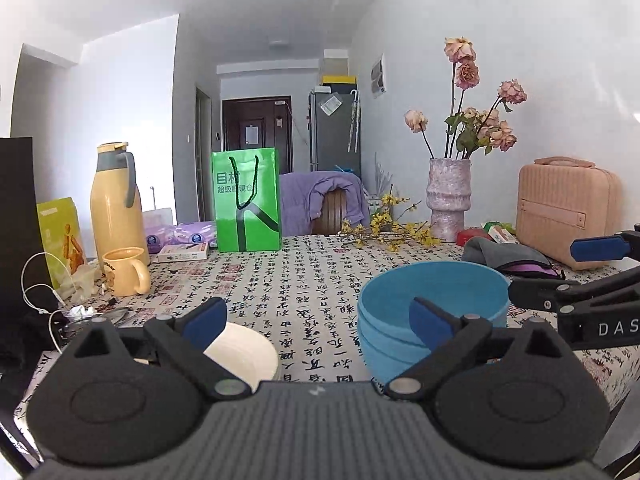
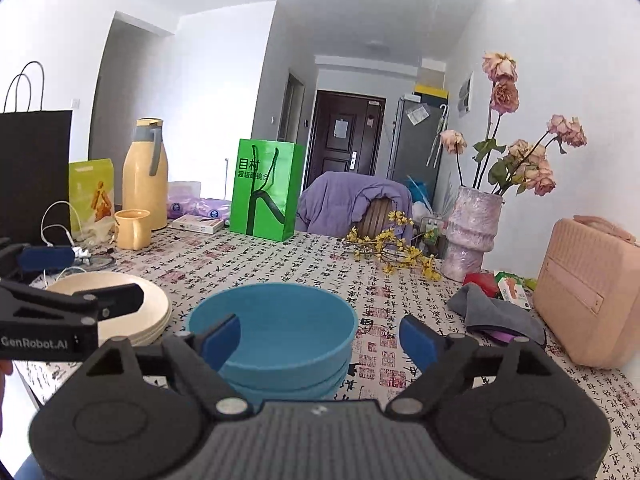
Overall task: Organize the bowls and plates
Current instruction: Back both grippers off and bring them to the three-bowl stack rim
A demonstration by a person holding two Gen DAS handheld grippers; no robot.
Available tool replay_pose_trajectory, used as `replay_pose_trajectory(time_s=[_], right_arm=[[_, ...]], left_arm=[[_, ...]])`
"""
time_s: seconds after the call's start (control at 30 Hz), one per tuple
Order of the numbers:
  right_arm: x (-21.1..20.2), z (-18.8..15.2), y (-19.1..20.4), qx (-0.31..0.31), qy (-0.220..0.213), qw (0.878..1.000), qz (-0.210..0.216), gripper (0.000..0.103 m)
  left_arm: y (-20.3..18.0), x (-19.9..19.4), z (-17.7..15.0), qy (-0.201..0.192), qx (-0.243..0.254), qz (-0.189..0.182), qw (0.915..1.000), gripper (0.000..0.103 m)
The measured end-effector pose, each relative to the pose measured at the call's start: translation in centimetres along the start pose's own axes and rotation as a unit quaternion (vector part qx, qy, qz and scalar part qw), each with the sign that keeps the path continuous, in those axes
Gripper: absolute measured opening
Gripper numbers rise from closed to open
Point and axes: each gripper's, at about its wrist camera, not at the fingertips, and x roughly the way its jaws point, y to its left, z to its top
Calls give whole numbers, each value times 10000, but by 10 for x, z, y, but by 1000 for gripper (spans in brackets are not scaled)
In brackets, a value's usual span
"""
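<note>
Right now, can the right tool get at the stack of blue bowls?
Probably yes. The right tool is open, and the blue bowls stand directly ahead of it with nothing between; the left tool is off over the cream plates.

The left gripper (image 1: 316, 320) is seen near the bottom, its blue-padded jaws spread wide with nothing held between them. Cream plates (image 1: 248, 354) are stacked behind its left finger, and stacked blue bowls (image 1: 432, 316) behind its right finger, on a tablecloth (image 1: 296, 280) printed with calligraphy. The right gripper (image 1: 560, 270) enters from the right edge, its jaws apart, just beside the bowls. Farther off, a yellow mug (image 1: 126, 270) and yellow flask (image 1: 114, 204) are placed left, a green bag (image 1: 247, 200) centre, a vase (image 1: 448, 200) of dried roses and a pink case (image 1: 568, 210) right.
</note>
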Motion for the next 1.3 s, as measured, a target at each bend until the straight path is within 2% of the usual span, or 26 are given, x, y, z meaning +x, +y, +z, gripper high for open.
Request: replay_pose_trajectory(time_s=[0.1,0.2,0.37,0.53,0.7,1.03,1.2,1.3], right_arm=[[-21,-17,7,93,-205,9996,-182,91],[-46,-36,14,188,-508,9980,-338,95],[-68,-58,28,-39,-702,9971,-304,95],[-75,-66,30,-98,-720,9971,-226,95],[-79,-70,19,67,-781,9965,-273,95],[-63,-73,7,274,-629,9974,-220,96],[-49,-66,-1,492,-598,9969,-152,96],[-32,-55,-11,671,-464,9967,-16,96]], left_arm=[[3,-26,-17,-241,-83,110,9996,103],[9,-46,-31,-276,-216,255,9991,103],[17,-59,-38,-272,-503,417,9975,103],[14,-63,-34,-377,-540,413,9970,103],[7,-58,-35,-306,-506,371,9976,103],[3,-44,-35,-136,-417,351,9984,103],[1,-25,-26,-31,-419,166,9990,103],[0,-2,-12,168,-515,-32,9985,103]])
